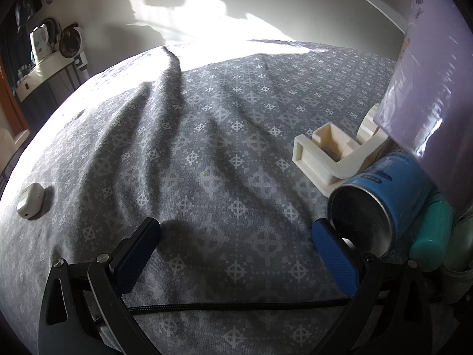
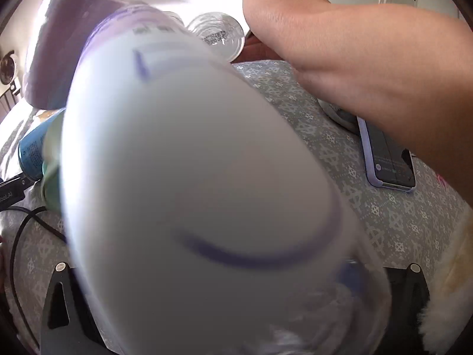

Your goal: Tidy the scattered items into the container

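Observation:
My left gripper (image 1: 236,224) hangs open over the grey patterned bedspread (image 1: 207,148), nothing between its blue pads. A blue can (image 1: 381,195) lies on its side, its open end just beside the right pad (image 1: 334,254). A cream plastic bracket (image 1: 322,153) and a teal bottle (image 1: 431,233) lie against it. In the right wrist view a big white bottle with purple lines (image 2: 192,162) fills the frame, held in my right gripper (image 2: 224,281), whose fingertips are hidden behind it. No container is recognisable.
A purple wrapped pack (image 1: 428,88) stands by the can. A white earbud case (image 1: 29,204) lies far left. A person's forearm (image 2: 369,59) reaches over a lilac-cased phone (image 2: 387,156) and a clear bottle (image 2: 218,35). A black cable (image 2: 17,236) and white fluffy item (image 2: 446,281) lie nearby.

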`<state>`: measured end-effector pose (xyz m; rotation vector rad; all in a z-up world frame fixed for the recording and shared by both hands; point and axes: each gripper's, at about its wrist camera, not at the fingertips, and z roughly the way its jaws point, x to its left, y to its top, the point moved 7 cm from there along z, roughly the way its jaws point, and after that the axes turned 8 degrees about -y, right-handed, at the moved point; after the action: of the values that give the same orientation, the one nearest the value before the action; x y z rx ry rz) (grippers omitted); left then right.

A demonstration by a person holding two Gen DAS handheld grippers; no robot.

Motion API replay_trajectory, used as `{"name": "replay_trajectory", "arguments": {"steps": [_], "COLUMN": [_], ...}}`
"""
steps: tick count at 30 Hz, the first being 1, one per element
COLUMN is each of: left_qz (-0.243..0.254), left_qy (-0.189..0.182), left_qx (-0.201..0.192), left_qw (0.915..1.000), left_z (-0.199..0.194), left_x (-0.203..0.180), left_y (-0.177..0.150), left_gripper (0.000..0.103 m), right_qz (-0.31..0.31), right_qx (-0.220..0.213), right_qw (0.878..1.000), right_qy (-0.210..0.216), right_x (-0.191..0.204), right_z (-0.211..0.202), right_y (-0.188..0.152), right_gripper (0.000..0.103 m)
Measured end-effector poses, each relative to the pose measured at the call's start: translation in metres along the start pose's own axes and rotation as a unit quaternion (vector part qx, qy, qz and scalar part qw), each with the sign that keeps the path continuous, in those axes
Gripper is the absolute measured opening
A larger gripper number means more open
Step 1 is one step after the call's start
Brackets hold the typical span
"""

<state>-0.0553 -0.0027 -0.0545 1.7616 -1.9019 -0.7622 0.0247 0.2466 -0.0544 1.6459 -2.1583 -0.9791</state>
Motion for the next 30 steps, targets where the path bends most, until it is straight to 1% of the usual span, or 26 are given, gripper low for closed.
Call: {"name": "replay_trajectory", "arguments": {"steps": [4, 16, 30], "left_qz": [-0.005, -0.004, -0.006], "left_qy": [-0.006, -0.006, -0.006], "left_qx": [0.0, -0.001, -0.001], "left_qw": [1.0, 1.0, 1.0], "left_z": [-0.001, -0.004, -0.004], "left_x": [0.001, 0.002, 0.002], "left_y": [-0.001, -0.002, -0.002], "left_gripper": [0.103, 0.103, 0.103], "right_qz": [0.0, 0.0, 0.0], "right_qx": [-0.001, 0.0, -0.001], "right_qw": [1.0, 1.0, 1.0], "right_qy": [-0.001, -0.001, -0.002], "right_x": [0.002, 0.009, 0.006], "right_z": [0.015, 0.056, 0.075], "right_y": [-0.004, -0.01, -0.01], "right_gripper": [0.103, 0.103, 0.103]}}
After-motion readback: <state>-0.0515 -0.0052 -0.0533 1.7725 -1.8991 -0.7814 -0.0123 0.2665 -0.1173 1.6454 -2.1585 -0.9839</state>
